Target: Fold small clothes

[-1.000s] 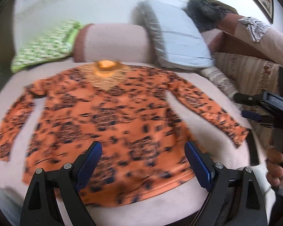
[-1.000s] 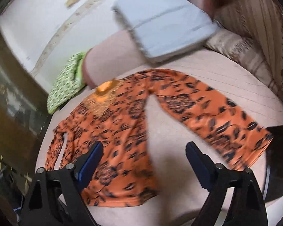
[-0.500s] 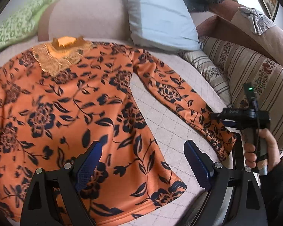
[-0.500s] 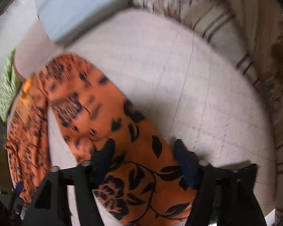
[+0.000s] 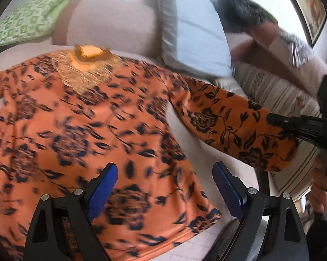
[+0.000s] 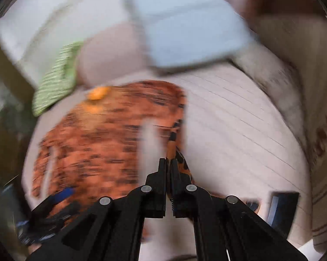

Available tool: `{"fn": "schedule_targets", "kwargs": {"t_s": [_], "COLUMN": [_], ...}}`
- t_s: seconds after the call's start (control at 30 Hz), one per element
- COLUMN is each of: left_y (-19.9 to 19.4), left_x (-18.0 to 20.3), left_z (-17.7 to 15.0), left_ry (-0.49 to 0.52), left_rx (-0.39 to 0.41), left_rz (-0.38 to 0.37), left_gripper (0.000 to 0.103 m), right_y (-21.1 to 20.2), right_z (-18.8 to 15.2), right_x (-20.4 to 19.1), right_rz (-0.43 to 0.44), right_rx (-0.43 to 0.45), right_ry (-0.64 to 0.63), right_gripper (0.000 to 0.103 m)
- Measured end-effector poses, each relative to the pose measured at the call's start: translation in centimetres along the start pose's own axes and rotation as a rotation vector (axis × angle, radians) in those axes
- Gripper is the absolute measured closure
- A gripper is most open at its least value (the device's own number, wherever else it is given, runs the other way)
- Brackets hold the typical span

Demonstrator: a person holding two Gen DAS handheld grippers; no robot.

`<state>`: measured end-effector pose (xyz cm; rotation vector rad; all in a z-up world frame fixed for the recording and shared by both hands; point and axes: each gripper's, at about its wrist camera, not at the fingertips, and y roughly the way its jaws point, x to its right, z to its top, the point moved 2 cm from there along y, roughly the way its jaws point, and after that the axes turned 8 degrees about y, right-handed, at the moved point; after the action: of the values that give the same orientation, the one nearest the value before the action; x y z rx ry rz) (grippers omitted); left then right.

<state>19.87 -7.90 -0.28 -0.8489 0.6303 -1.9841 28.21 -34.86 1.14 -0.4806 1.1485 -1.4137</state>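
Note:
An orange long-sleeved top with a dark flower print (image 5: pixel 98 130) lies flat on a pale cushion, neck toward the back. My left gripper (image 5: pixel 165 187) is open and empty above the top's lower right hem. My right gripper (image 6: pixel 168 163) is shut on the cuff of the right sleeve (image 5: pixel 239 128) and holds that sleeve lifted off the cushion; it shows at the right edge of the left wrist view (image 5: pixel 280 121). In the blurred right wrist view the top's body (image 6: pixel 102 143) lies to the left of the shut fingers.
A light blue pillow (image 5: pixel 198 39), a pink bolster (image 5: pixel 111 24) and a green patterned cushion (image 5: pixel 26 21) stand behind the top. A striped sofa back (image 5: pixel 278 95) runs along the right. A dark flat object (image 6: pixel 283 206) lies at the cushion's right edge.
My right gripper has shut on the sleeve cuff and raised it off the cushion. My left gripper stayed open and shifted slightly over the hem.

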Motion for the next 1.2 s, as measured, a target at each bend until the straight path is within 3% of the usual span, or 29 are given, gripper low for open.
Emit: {"fn": "schedule_targets", "kwargs": {"t_s": [0.13,0.2,0.3,0.33,0.4,0.47,0.53,0.6,0.63,0.7,0.8,0.83,0.9,0.97,1.07,1.1,1.13,1.2], "left_y": [-4.0,-5.6,-6.7,-6.9,-6.7,-6.6,-6.1,-4.9,-3.9,-1.7,0.3,1.2,2.3,2.4,2.0,1.5,1.0,-0.6], "left_x": [-6.1,-10.2,-15.6,-16.8,-19.1,-19.5,-19.0,-18.4,-17.9,-16.3,-14.8,-14.2,-13.6,-13.5,-14.3,-14.7,-14.8,-14.7], "left_z": [0.2,-0.1,-1.2,-1.6,-2.7,-2.7,-2.3,-2.0,-1.9,-2.0,-2.5,-2.8,-3.2,-2.8,-2.4,-2.3,-2.4,-2.0], "left_ry": [-0.080,-0.149,-0.260,-0.291,-0.348,-0.372,-0.370,-0.364,-0.356,-0.325,-0.286,-0.279,-0.254,-0.249,-0.313,-0.337,-0.341,-0.319], "left_rx": [0.053,0.073,0.063,0.063,0.061,0.052,0.046,0.027,0.000,-0.058,-0.118,-0.153,-0.195,-0.199,-0.188,-0.177,-0.167,-0.134], "left_rz": [0.012,0.031,0.065,0.065,0.087,0.091,0.046,0.000,-0.033,-0.090,-0.104,-0.098,-0.048,0.000,-0.044,-0.063,-0.078,-0.085], "left_gripper": [0.014,0.014,0.014,0.014,0.014,0.014,0.014,0.014,0.014,0.015,0.026,0.029,0.046,0.079,0.094,0.097,0.098,0.099], "right_y": [2.2,6.4,13.3,15.4,17.6,17.5,15.9,14.5,14.2,13.3,14.1,15.4,17.6,21.0,25.3,26.1,26.8,25.8], "right_z": [-2.9,-5.7,-10.2,-11.8,-13.8,-14.1,-13.1,-10.9,-9.6,-6.8,-1.3,1.3,4.6,7.9,10.2,10.4,10.6,10.5], "right_x": [-10.8,-15.8,-20.4,-21.4,-21.8,-20.4,-17.7,-15.5,-14.7,-13.7,-12.4,-12.1,-11.5,-10.7,-10.4,-10.5,-10.0,-8.9], "right_rz": [0.138,0.185,0.283,0.295,0.271,0.275,0.266,0.251,0.236,0.202,0.122,0.070,-0.001,-0.086,-0.243,-0.285,-0.329,-0.321], "right_rx": [-0.089,-0.160,-0.309,-0.337,-0.365,-0.335,-0.269,-0.203,-0.177,-0.135,-0.065,-0.051,-0.048,-0.073,-0.082,-0.082,-0.095,-0.100], "right_ry": [-0.106,-0.152,-0.157,-0.166,-0.161,-0.126,-0.070,-0.023,-0.006,0.014,0.030,0.041,0.056,0.081,0.049,0.041,0.042,0.077], "right_gripper": [0.100,0.094,0.094,0.089,0.084,0.084,0.065,0.048,0.045,0.045,0.039,0.039,0.039,0.040,0.047,0.063,0.090,0.092]}}
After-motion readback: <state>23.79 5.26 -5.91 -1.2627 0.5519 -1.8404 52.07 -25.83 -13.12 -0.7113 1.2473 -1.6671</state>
